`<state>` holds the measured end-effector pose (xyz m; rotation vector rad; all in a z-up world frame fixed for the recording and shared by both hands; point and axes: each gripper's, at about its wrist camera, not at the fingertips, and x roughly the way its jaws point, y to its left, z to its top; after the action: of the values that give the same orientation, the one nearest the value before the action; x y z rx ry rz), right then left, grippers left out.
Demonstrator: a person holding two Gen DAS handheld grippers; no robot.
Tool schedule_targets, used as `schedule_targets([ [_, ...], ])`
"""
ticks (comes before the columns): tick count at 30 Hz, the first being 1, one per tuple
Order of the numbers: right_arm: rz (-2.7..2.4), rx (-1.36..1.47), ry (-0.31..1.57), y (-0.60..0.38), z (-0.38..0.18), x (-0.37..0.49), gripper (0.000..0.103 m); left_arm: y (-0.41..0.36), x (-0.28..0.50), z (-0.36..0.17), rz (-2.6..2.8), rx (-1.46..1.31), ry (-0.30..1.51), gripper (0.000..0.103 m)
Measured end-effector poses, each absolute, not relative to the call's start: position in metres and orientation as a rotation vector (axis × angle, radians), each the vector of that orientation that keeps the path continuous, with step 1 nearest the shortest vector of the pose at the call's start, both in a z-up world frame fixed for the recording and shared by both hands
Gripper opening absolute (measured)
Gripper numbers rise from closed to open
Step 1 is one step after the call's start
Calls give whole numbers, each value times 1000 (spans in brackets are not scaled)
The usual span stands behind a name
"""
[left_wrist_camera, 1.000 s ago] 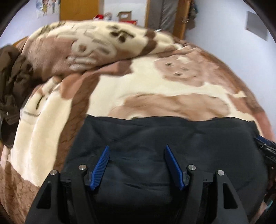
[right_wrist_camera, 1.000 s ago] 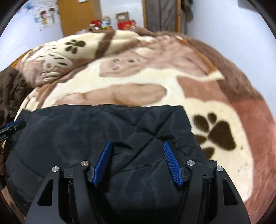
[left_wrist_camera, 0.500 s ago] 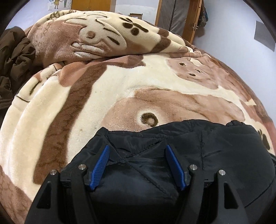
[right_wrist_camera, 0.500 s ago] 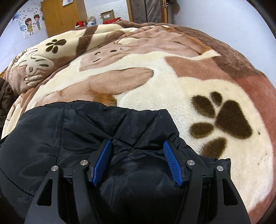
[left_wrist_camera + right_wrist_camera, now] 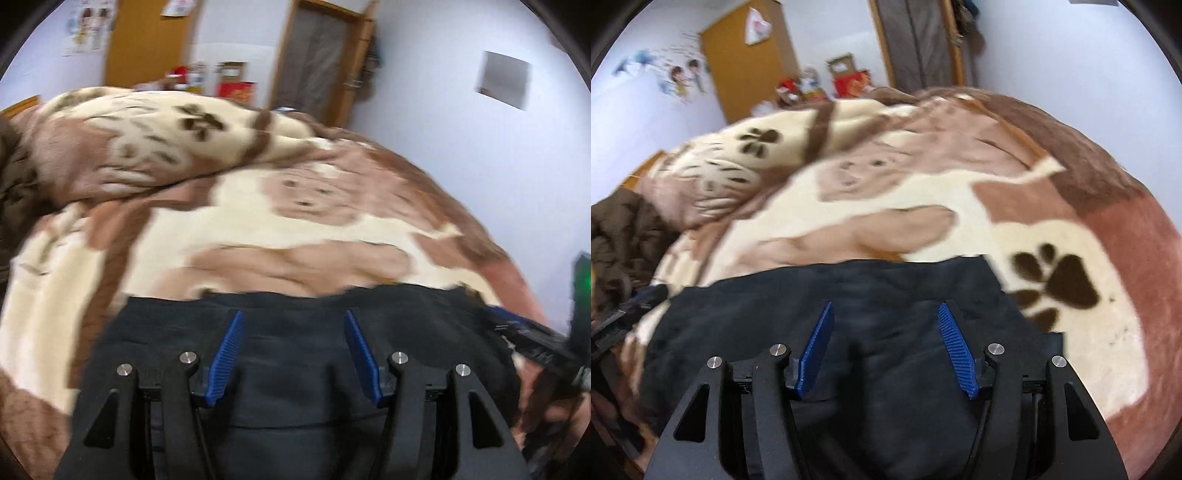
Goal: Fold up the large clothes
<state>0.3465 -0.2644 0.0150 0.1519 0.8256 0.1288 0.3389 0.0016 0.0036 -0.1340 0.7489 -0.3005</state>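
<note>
A black padded jacket (image 5: 166, 332) lies bunched on a cream and brown paw-print blanket (image 5: 258, 229). In the left wrist view my left gripper (image 5: 293, 350) has the jacket's thick fabric filling the gap between its blue pads, and its jaws are closing on it. The right wrist view shows my right gripper (image 5: 886, 347) gripping the same jacket (image 5: 905, 284) near its right end. The jacket's upper edge runs straight between the two grippers. Each gripper shows at the edge of the other's view: the right gripper (image 5: 532, 334), the left gripper (image 5: 628, 314).
A brown garment (image 5: 624, 236) is heaped at the left of the bed. The blanket (image 5: 1071, 236) rises in a fold toward the back left. Beyond the bed stand a wooden door (image 5: 750, 66), boxes (image 5: 849, 77) and a pale wall (image 5: 461, 110).
Both grippers pushed forward and low over the blanket, then came back and rose with the jacket between their pads. The views now tip up toward the wall and are blurred.
</note>
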Motion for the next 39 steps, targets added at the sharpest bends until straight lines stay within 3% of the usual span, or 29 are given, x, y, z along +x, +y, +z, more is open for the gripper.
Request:
schedule_targets([
  [5, 120, 72, 928, -248, -29, 369, 60, -31, 374, -50, -289, -128, 914, 59],
  [19, 104, 76, 940, -257, -76, 388, 59, -52, 390, -93, -215, -45, 907, 59],
  [30, 108, 75, 964, -258, -72, 391, 59, -52, 391, -90, -214, -47, 920, 59],
  [39, 56, 63, 875, -292, -18, 363, 58, 22, 360, -28, -186, -116, 848, 55],
])
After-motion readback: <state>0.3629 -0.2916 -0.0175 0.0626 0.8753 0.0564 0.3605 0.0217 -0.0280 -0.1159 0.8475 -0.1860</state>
